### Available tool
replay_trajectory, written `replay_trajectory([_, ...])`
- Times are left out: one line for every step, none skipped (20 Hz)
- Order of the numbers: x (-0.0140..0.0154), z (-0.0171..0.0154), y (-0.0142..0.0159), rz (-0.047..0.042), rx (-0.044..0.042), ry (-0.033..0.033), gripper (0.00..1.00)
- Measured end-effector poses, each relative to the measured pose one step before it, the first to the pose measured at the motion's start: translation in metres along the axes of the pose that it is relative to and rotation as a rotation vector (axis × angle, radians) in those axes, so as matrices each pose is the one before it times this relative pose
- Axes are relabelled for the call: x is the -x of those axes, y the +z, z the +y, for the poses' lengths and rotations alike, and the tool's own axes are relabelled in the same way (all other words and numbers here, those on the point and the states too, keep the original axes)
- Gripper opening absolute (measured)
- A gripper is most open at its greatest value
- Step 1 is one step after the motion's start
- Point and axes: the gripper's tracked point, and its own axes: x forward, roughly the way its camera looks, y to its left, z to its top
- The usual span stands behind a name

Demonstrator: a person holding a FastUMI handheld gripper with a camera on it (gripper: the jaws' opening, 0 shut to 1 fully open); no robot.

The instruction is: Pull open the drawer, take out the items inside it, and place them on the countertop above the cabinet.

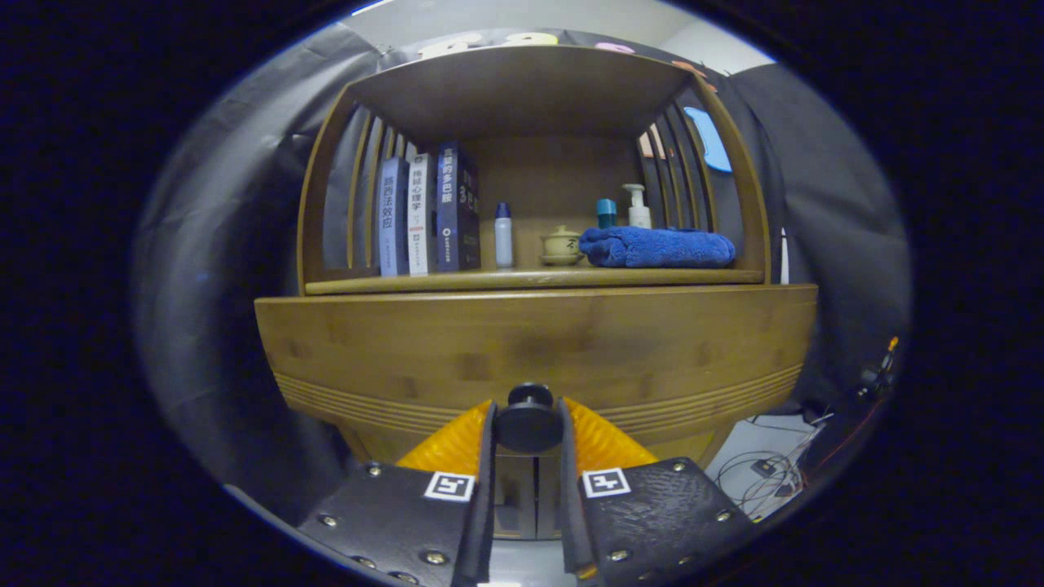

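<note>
Right now, in the gripper view, the gripper (528,424) is closing narrowly around the round dark knob (528,417) of the drawer (530,350), with one finger sitting on each side of the knob and both appearing to press against it. The drawer front is looking closed, sitting flush under the countertop (530,281) of the wooden cabinet (326,204), so the items inside are hidden and nothing is coming out yet. On the countertop, from the left, books (424,214) are standing upright, then a small bottle (503,235), a small lidded pot (561,244), and a folded blue towel (657,247) with a pump bottle (637,207) and a teal-capped container (606,213) standing behind it. As a judgement, the main risk is slipping: the knob is small and round, and the fingers are gripping it near their tips, so a pull angled up, down or sideways could let it pop free. A sharp tug could also jolt the cabinet and topple the upright bottles or books. Free space on the countertop is looking limited, lying mostly between the small bottle, the pot and the towel, so placing items later could knock something over.
</note>
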Motion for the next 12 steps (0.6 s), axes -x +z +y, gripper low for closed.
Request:
replay_trajectory([-0.00221,0.00106,0.00066,0.00064,-0.01666,0.00509,0.27])
replay_trajectory([0.00826,0.00039,-0.00094,0.00639,-0.00002,0.00543,0.27])
replay_trajectory([0.00747,-0.00103,0.0005,-0.00731,0.00955,-0.00207,0.27])
replay_trajectory([0.01225,-0.00141,-0.00243,0.00223,0.00727,-0.0064,0.26])
replay_trajectory([0.01154,-0.00031,-0.00097,-0.00252,-0.00716,-0.00187,0.26])
replay_trajectory([0.01128,0.00096,-0.00323,0.00645,-0.00828,-0.00167,0.26])
replay_trajectory([0.00797,0.00105,-0.0001,-0.00197,0.00633,0.00426,0.26])
replay_trajectory([0.0082,0.00043,-0.00089,0.00646,0.01509,0.00663,0.26])
replay_trajectory([0.00666,-0.00068,0.00002,0.00118,-0.00303,0.0047,0.26])
replay_trajectory([0.00486,-0.00037,-0.00257,0.00849,-0.00146,0.0036,0.26])
replay_trajectory([0.00555,-0.00003,-0.00188,0.00142,0.00046,0.00106,0.26])
replay_trajectory([0.00538,-0.00052,-0.00331,0.00583,0.0012,0.0002,0.26])
